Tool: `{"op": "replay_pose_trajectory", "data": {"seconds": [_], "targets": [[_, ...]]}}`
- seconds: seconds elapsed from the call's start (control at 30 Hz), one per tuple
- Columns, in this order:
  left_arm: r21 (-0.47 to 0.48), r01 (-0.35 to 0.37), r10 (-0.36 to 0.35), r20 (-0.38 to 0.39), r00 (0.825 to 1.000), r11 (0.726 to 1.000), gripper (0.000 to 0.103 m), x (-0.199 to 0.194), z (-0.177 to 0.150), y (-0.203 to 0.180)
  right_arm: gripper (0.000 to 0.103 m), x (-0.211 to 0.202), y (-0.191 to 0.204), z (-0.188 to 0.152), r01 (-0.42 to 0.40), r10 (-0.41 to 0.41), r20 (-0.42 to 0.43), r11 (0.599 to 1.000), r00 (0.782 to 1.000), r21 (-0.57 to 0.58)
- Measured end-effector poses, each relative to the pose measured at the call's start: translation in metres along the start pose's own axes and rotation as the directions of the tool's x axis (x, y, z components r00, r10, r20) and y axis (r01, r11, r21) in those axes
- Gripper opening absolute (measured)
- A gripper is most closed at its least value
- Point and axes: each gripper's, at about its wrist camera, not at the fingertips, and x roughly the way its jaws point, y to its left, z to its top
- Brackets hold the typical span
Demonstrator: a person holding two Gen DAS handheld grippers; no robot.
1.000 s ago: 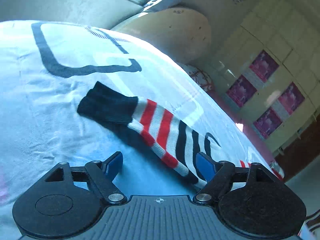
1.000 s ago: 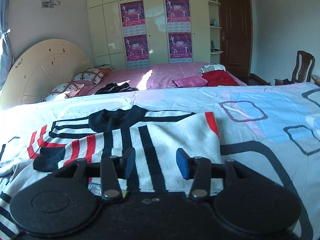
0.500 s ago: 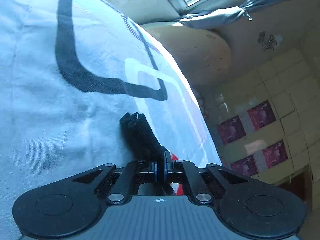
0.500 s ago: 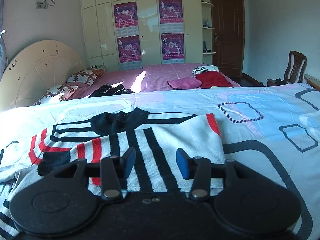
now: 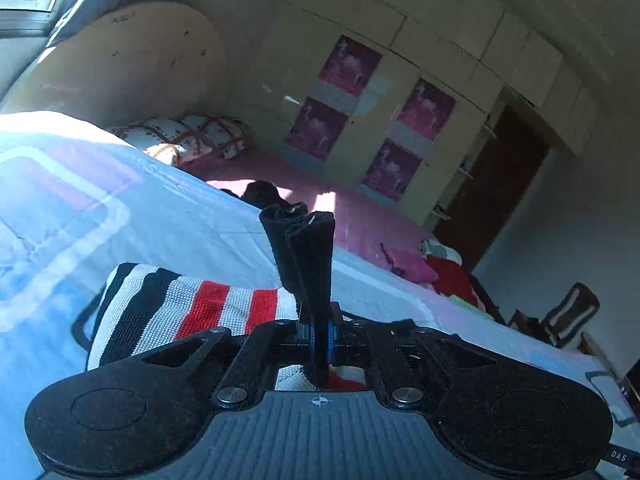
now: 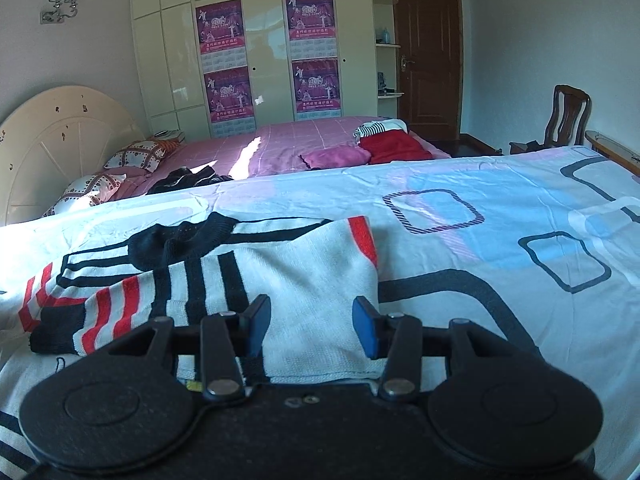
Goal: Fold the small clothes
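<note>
Left gripper [image 5: 319, 330] pinches sweater cuff [image 5: 302, 256].

Past the far edge of my bed's patterned sheet [image 6: 460, 184] stands a second bed with a pink cover [image 6: 312, 140] and a cream rounded headboard [image 6: 60, 136]. Sun falls in a bright patch across it. A cream wardrobe [image 6: 264, 52] carries four pink posters, beside a dark wooden door [image 6: 424, 48]. A wooden chair [image 6: 568, 120] stands by the right wall, a lamp [image 6: 64, 0] on the left one.

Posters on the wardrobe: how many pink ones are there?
4. Two stacked on the left door, two stacked on the right door. No others are visible.
</note>
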Motion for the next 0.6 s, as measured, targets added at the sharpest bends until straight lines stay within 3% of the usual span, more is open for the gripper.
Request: {"op": "replay_pose_trajectory", "data": {"seconds": [0.3, 0.6], "targets": [[0.157, 0.097, -0.078, -0.127, 0.989, 0.983, 0.005, 0.036, -0.032, -0.123, 0.045, 0.020, -0.039, 0.010, 0.003, -0.002, -0.013, 0.999, 1.000, 0.043], [0.265, 0.134, -0.081, -0.200, 0.976, 0.955, 0.005, 0.038, -0.070, -0.188, 0.045, 0.023, -0.072, 0.007, 0.007, -0.005, -0.026, 0.997, 1.000, 0.078]]}}
